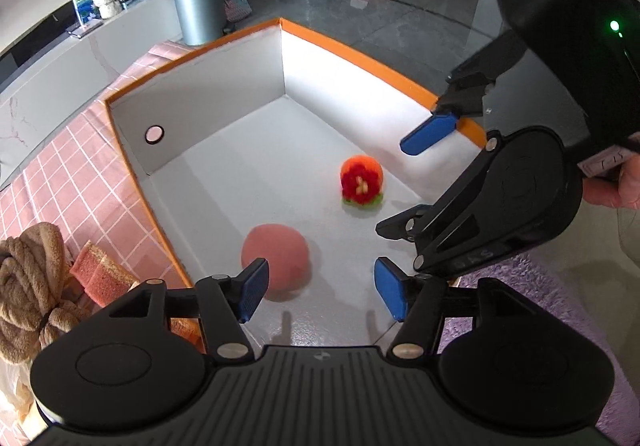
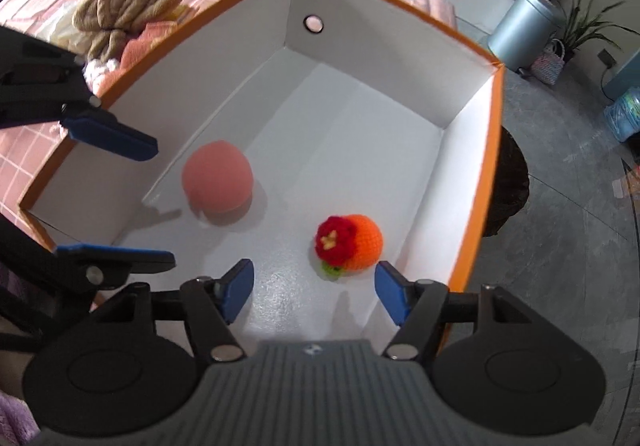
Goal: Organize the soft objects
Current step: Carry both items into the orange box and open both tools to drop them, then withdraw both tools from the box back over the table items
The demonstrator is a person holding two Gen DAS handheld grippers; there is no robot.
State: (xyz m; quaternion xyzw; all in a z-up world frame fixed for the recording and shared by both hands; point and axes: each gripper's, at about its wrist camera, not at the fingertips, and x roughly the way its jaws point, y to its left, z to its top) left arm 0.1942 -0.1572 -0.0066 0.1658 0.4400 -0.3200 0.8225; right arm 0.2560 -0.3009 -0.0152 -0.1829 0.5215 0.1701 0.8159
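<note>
both claws hang over a white box (image 1: 224, 94) with an orange rim. the left claw (image 1: 320, 292) is spread wide and holds nothing; the right claw (image 2: 314, 292) is likewise wide apart and empty. a pink ball (image 1: 276, 260) and a crocheted orange ball (image 2: 350, 242) lie apart on the box floor. a brown towel (image 2: 128, 4) and sponges (image 1: 102, 272) sit on the checked cloth (image 1: 68, 166) beside the box.

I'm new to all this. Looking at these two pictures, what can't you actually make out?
- Pile beside the box: in the left wrist view the left gripper covers its lower part; only the brown towel and pink sponge show.
- Pink ball: its near side is hidden behind a finger.
- Purple mat: cut off by the picture's edge.
- Shelf items: too small.
</note>
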